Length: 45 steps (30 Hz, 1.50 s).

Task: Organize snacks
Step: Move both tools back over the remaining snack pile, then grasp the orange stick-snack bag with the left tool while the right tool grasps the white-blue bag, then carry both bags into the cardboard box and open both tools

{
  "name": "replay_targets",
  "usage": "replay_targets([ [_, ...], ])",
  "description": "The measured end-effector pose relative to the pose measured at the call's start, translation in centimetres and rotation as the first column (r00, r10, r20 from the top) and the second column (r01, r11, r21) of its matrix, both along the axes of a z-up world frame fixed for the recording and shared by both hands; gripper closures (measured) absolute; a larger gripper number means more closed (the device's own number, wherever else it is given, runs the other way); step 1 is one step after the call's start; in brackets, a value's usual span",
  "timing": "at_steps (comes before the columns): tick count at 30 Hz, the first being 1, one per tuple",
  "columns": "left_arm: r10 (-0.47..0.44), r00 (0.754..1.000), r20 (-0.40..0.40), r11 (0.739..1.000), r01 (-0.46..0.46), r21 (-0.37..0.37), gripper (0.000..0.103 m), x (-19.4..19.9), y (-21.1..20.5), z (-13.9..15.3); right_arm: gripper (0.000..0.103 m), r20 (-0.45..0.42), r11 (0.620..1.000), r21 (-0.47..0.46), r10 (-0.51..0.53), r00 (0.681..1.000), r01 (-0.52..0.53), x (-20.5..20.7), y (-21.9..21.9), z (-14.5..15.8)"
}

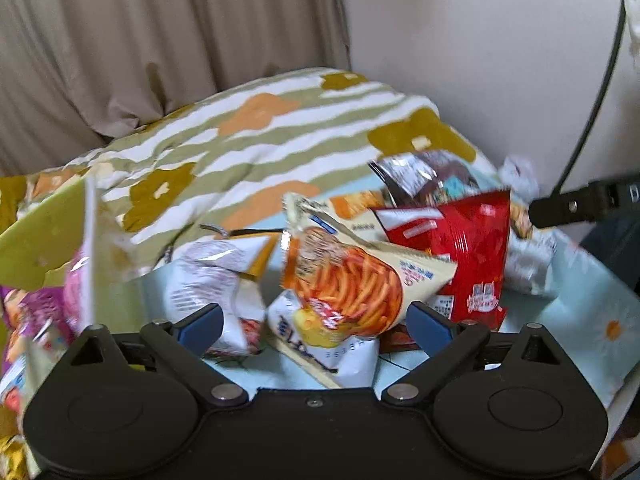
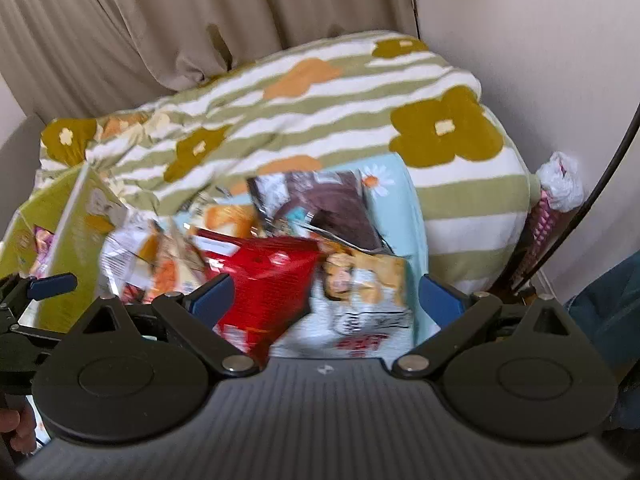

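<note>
A heap of snack bags lies on a light blue cloth (image 1: 580,304). In the left wrist view my left gripper (image 1: 316,324) is open just before a cream bag of orange sticks (image 1: 352,280), with a red bag (image 1: 468,248), a white bag (image 1: 208,276) and a dark foil bag (image 1: 424,176) around it. In the right wrist view my right gripper (image 2: 326,296) is open over the red bag (image 2: 264,280) and a white-and-orange bag (image 2: 364,292); the dark bag (image 2: 324,208) lies behind. Both views are blurred.
A green box (image 1: 44,236) holds several snacks at the left; it also shows in the right wrist view (image 2: 68,240). A striped flowered quilt (image 1: 256,136) is piled behind, by beige curtains (image 1: 140,40) and a white wall. A black cable (image 1: 600,92) hangs at the right.
</note>
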<state>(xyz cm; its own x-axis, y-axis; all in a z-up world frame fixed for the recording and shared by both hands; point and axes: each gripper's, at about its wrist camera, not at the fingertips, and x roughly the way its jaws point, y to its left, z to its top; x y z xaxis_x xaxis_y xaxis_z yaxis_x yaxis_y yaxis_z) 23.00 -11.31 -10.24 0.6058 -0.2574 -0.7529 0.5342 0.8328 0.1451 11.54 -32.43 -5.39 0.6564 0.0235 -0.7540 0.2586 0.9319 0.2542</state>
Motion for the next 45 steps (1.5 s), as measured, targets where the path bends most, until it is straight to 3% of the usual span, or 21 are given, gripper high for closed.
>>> replay_targets([
  [14,-0.142,0.99,-0.002,0.98,0.141,0.138,0.007,2.6,-3.3,-4.0,0.0,-0.081,0.998,0.064,0.016,0.997,-0.01,1.4,-2.6,-4.3],
  [19,-0.152,0.988,-0.036,0.976,0.155,0.156,0.025,3.3,-3.3,-5.0,0.0,-0.085,0.998,0.067,0.016,0.996,-0.01,1.7,-2.7,-5.0],
  [20,-0.157,0.987,-0.031,0.973,0.16,0.164,0.035,3.2,-3.3,-5.1,0.0,-0.085,0.998,0.068,0.014,0.996,-0.009,1.7,-2.8,-5.0],
  [27,-0.172,0.984,-0.043,0.971,0.177,0.16,0.053,2.5,-3.3,-5.2,0.0,-0.074,0.998,0.058,0.01,0.997,-0.006,1.9,-2.8,-5.0],
  [36,-0.142,0.988,-0.055,0.981,0.148,0.127,0.055,1.3,-3.1,-4.5,0.006,-0.062,0.999,0.029,0.039,0.997,-0.037,2.1,-2.1,-4.5],
  [45,-0.101,0.993,-0.056,0.99,0.105,0.094,0.057,0.3,-2.4,-3.5,0.006,-0.111,0.996,0.055,0.073,0.991,-0.067,3.8,-1.5,-6.4],
])
